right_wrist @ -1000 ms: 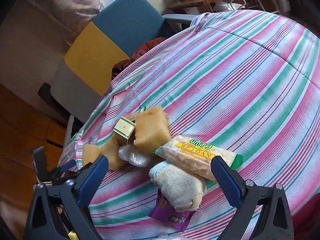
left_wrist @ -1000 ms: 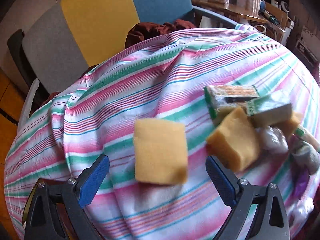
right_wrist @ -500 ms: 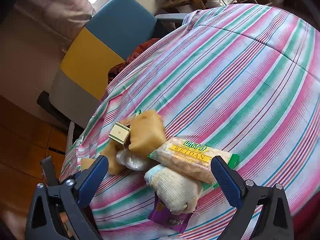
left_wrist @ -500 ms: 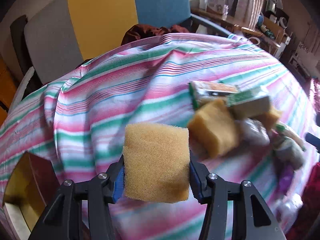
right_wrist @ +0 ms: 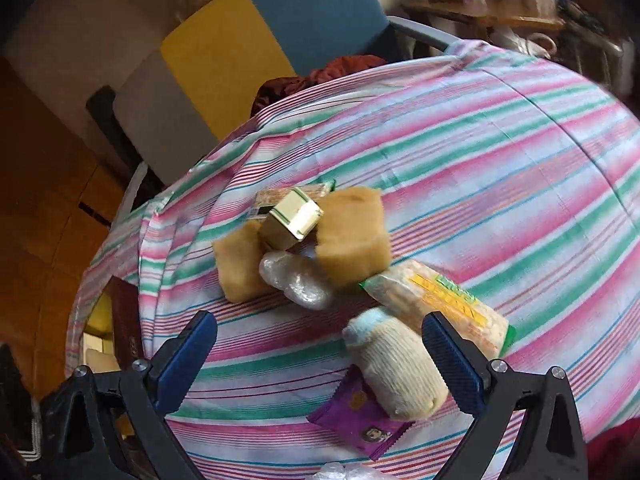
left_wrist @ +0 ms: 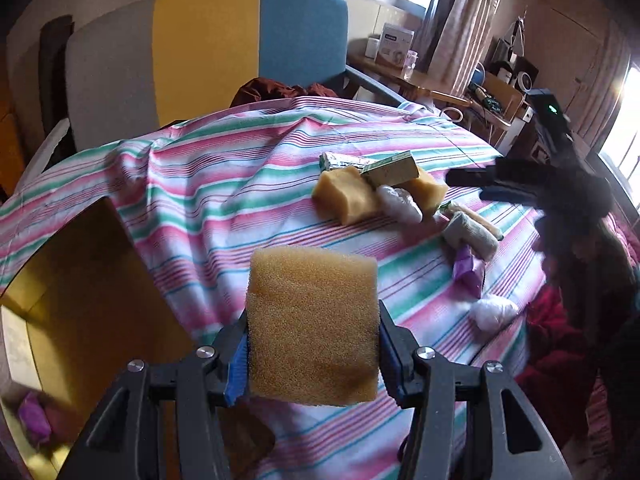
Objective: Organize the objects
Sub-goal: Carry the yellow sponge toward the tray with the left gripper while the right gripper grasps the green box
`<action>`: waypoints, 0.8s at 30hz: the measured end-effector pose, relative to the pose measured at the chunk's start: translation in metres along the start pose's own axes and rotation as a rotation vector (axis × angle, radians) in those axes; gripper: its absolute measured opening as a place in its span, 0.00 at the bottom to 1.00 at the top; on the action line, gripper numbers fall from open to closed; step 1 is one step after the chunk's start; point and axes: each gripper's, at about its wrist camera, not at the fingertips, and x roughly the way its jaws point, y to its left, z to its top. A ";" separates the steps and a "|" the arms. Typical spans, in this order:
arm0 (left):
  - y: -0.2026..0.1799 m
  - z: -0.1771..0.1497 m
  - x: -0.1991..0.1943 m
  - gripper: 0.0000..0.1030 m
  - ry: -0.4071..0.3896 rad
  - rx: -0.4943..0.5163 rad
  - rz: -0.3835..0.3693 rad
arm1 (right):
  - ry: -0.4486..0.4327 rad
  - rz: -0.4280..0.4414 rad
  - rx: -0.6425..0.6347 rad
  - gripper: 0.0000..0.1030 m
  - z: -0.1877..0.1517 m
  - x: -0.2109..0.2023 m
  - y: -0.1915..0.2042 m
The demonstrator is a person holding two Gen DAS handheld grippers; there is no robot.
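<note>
The left gripper (left_wrist: 313,354) clamps a square tan foam sponge (left_wrist: 313,322); the right gripper (right_wrist: 320,354) gapes wide, grasping nothing.

Both grippers look the same: left gripper (left_wrist: 314,354) and right gripper (right_wrist: 320,360) have chunky black plastic arms with cutouts, shiny silver screws at the joints, and ribbed blue pads (right_wrist: 450,364) on the fingers.

Bare striped cloth (right_wrist: 500,168) lies open toward the bed's far edge; the cluttered pile (right_wrist: 320,256) blocks the near middle beside the open box (left_wrist: 72,300).
</note>
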 end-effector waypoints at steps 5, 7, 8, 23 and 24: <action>0.019 -0.019 -0.019 0.52 -0.016 -0.066 -0.017 | 0.047 -0.118 -0.286 1.00 0.037 0.025 0.043; 0.027 -0.026 -0.027 0.52 -0.024 -0.095 -0.019 | 0.085 -0.201 -0.432 1.00 0.051 0.044 0.060; 0.031 -0.029 -0.029 0.52 -0.027 -0.111 -0.017 | 0.111 -0.244 -0.506 1.00 0.057 0.055 0.069; 0.076 -0.058 -0.046 0.52 -0.038 -0.257 0.019 | 0.360 -0.336 -0.678 0.30 0.055 0.111 0.084; 0.077 -0.059 -0.048 0.52 -0.041 -0.265 0.020 | 0.341 -0.326 -0.669 0.30 0.052 0.104 0.084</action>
